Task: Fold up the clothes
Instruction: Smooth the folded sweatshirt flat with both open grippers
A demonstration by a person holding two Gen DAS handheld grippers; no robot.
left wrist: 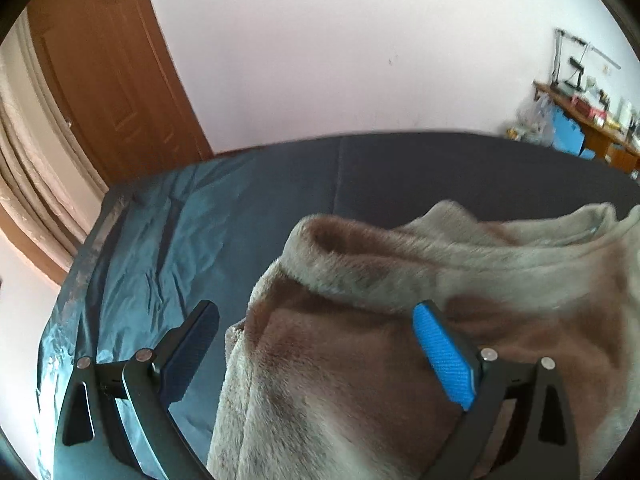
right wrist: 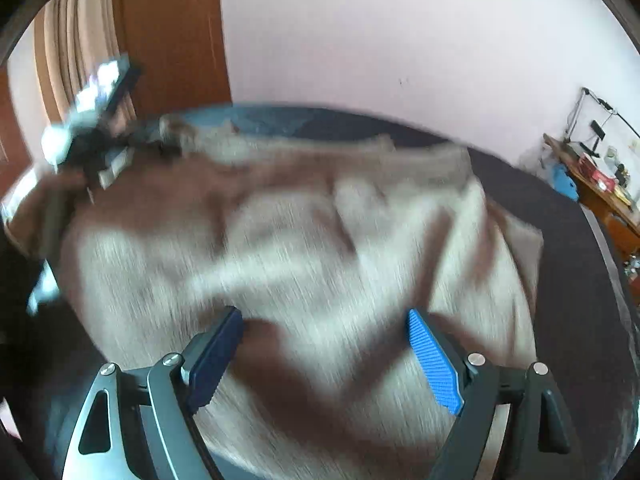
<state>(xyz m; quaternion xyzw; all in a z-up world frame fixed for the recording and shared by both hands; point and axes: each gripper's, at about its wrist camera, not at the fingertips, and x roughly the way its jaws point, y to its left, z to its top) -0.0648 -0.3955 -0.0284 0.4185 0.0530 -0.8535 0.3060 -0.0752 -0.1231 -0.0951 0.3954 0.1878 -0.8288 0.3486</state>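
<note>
In the left wrist view, the left gripper (left wrist: 316, 316) has its two fingers spread wide apart, gripping nothing; the dark left finger (left wrist: 192, 348) sits over the blue sheet, while the blue-padded right finger lies against the plush fabric at lower right. Between and beyond them lies the fleece garment (left wrist: 360, 360), a beige and brown plush piece filling the lower centre and right of the frame, with a thick rolled fold running across its upper edge. It rests on a bed; a shiny teal sheet (left wrist: 152, 248) covers the left part and a dark cover (left wrist: 440, 168) the upper middle. Beyond stand a brown wooden door (left wrist: 108, 80) at upper left, a pale wall, and a cluttered desk (left wrist: 592, 120) at far right.

In the right wrist view, the right gripper (right wrist: 326, 320) is likewise spread wide and grasps nothing; both fingers hover over the same garment, which is blurred and fills the middle of the frame. At upper left, the other gripper appears as a blurred shape at the garment's edge.
</note>
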